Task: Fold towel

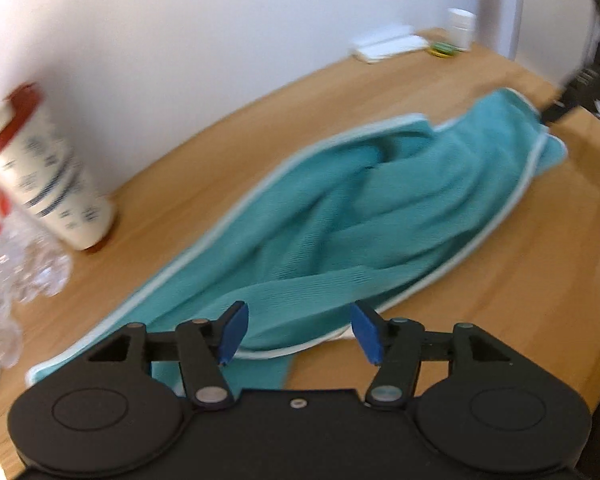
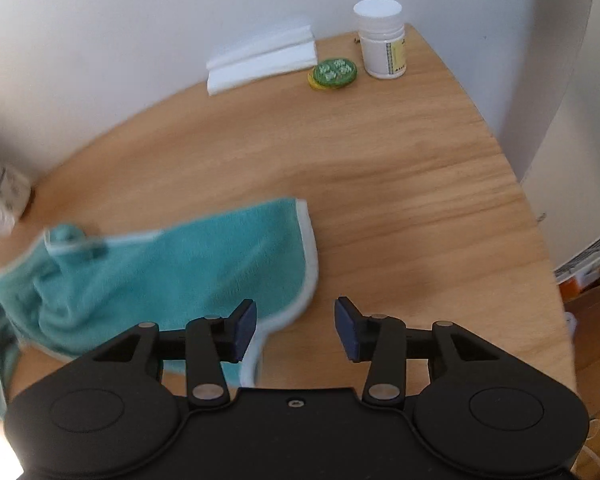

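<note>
Left wrist view: the left gripper (image 1: 298,332) hovers with its blue pads (image 1: 234,330) spread apart, holding nothing, above the near hem of a teal towel (image 1: 360,208). This white-edged towel lies rumpled in loose folds across the wooden table (image 1: 520,272), running from the near left toward the far right. A red-lidded cup (image 1: 48,168) stands at far left beside crinkled clear plastic (image 1: 16,264); a dark device (image 1: 580,92), blurred, touches the towel's far corner.

Right wrist view: the right gripper (image 2: 296,328) is likewise spread wide and empty, its left pad over the towel's (image 2: 172,276) near right corner, its right pad over bare table (image 2: 420,200). Near the wall lie folded white paper (image 2: 260,60), a green disc (image 2: 334,72) and a white bottle (image 2: 382,40).
</note>
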`<move>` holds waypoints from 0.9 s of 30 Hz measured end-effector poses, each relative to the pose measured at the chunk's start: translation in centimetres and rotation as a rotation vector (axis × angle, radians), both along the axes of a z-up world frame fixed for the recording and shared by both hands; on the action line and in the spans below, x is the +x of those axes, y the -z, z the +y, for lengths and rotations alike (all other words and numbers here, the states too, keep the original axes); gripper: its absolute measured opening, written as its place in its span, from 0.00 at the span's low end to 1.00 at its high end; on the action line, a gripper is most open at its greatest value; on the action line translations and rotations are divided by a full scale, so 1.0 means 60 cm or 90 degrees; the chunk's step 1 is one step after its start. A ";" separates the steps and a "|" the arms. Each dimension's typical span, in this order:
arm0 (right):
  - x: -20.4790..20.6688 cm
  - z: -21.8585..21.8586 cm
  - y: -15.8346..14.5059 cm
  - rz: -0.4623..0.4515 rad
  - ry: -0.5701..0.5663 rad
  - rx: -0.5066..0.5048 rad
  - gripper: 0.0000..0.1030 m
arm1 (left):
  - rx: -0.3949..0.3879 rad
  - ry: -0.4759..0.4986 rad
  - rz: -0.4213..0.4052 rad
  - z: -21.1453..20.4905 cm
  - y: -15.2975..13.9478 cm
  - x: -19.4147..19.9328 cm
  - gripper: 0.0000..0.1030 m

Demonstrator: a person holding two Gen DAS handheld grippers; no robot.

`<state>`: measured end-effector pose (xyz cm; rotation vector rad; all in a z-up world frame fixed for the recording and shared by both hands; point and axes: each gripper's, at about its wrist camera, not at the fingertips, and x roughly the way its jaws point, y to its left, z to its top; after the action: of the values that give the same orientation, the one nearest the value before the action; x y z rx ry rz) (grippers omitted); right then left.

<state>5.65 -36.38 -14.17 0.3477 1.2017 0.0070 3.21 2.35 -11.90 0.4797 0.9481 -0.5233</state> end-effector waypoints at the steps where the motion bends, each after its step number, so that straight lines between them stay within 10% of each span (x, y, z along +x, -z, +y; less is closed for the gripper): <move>1: 0.007 0.000 0.004 -0.001 0.007 0.007 0.47 | 0.002 0.012 -0.001 -0.007 0.005 -0.002 0.57; 4: 0.024 -0.018 0.020 0.002 0.030 0.106 0.41 | 0.008 0.046 0.032 -0.028 0.025 0.003 0.54; 6: 0.031 -0.028 0.024 0.014 0.040 0.135 0.03 | 0.010 0.057 0.041 -0.034 0.031 0.003 0.47; 9: 0.028 -0.024 0.021 0.015 0.040 0.085 0.03 | 0.012 0.069 0.018 -0.042 0.038 -0.001 0.25; 16: 0.002 -0.031 -0.022 -0.011 0.021 0.075 0.03 | 0.005 0.074 0.005 -0.046 0.041 -0.010 0.10; 23: -0.019 -0.040 -0.084 -0.063 0.010 0.093 0.03 | -0.016 0.069 0.003 -0.053 0.016 -0.027 0.13; 27: -0.029 -0.040 -0.109 -0.084 0.012 0.105 0.03 | -0.046 0.116 0.004 -0.068 0.005 -0.050 0.41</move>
<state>3.88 -38.79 -7.62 0.4949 1.0693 0.1117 0.21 -1.74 -12.21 0.5017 0.8932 -0.7214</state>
